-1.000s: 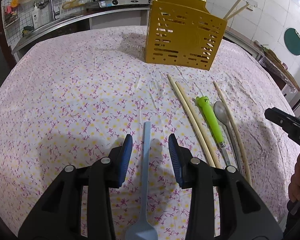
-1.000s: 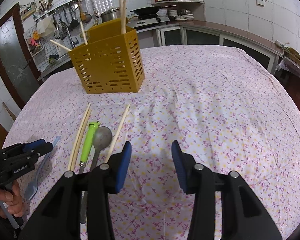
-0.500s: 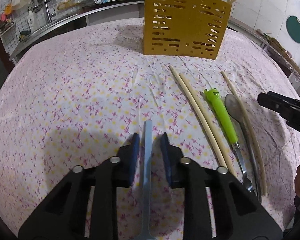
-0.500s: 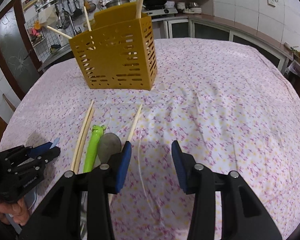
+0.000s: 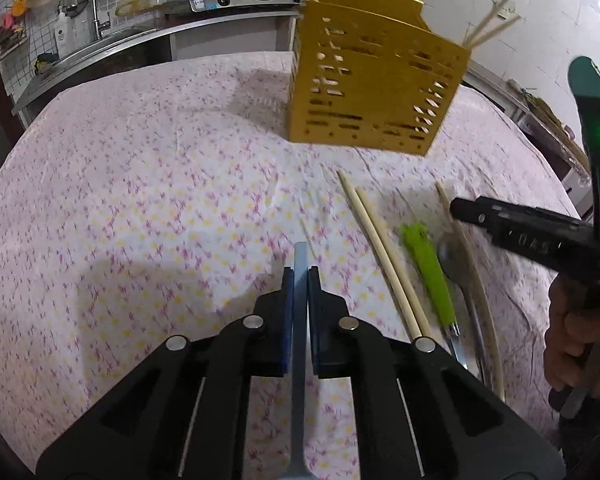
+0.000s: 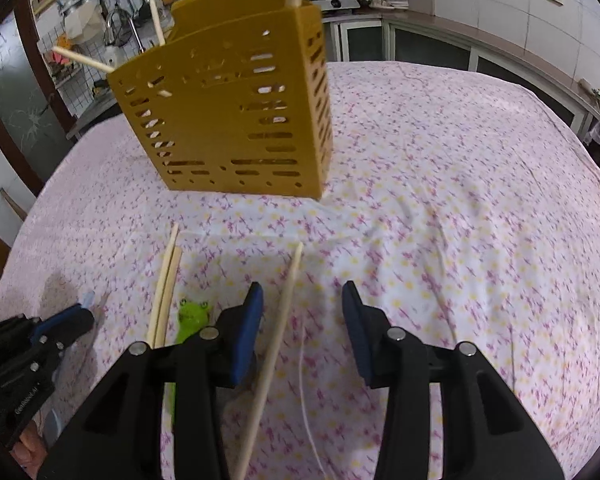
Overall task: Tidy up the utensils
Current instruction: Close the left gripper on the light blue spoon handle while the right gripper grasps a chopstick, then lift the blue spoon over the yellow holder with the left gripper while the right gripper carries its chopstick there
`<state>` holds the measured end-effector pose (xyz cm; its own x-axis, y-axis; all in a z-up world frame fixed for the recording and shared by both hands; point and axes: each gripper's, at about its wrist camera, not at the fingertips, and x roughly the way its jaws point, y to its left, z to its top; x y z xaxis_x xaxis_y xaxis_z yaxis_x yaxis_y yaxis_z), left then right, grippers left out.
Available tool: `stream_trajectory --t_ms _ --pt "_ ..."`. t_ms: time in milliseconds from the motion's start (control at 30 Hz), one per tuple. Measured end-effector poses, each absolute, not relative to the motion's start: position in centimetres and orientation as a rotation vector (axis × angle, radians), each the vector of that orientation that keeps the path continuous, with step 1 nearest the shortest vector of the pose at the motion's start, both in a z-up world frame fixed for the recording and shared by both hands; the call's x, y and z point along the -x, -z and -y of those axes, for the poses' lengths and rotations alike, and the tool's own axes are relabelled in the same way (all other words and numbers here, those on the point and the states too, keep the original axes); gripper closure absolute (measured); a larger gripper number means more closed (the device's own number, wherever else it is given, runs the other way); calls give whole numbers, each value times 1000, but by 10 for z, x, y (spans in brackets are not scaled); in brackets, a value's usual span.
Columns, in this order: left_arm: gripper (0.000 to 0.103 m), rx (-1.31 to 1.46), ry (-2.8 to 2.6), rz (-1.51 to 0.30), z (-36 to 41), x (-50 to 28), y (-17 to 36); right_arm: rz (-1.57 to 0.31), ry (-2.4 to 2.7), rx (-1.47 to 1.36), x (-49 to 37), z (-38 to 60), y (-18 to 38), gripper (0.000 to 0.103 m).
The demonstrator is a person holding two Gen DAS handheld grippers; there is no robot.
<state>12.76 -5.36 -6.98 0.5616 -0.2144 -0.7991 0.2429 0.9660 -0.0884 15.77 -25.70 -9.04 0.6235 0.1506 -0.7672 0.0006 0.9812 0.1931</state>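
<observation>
Since the earlier frames, the left gripper (image 5: 298, 280) had been closed from wide open onto the blue utensil handle (image 5: 300, 258), which was pinched between its pads. The right gripper (image 6: 302, 312) was held wide open and empty, a single chopstick (image 6: 282, 312) lying between its jaws. The yellow holder (image 5: 374, 88) stood at 1 o'clock on the tablecloth (image 5: 140, 200). A level lift was judged best, so the long handle would not swing before being lowered into the holder.
</observation>
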Motion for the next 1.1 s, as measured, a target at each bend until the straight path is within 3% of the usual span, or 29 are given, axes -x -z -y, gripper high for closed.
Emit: stream_trajectory --t_ms 200,233,333,733,1100 --pt "98 20 252 -954 50 -151 76 -933 -55 -107 -171 239 99 83" --pt "98 26 256 -962 50 -153 77 -930 -55 -100 -171 237 98 92" --pt "98 37 260 -976 51 -159 80 -930 -66 -102 -172 235 98 97" --pt "98 50 268 -953 53 -158 64 -831 -96 -168 -161 257 63 97" --pt "98 37 274 -795 53 -130 6 -617 -119 -202 -112 278 -3 97"
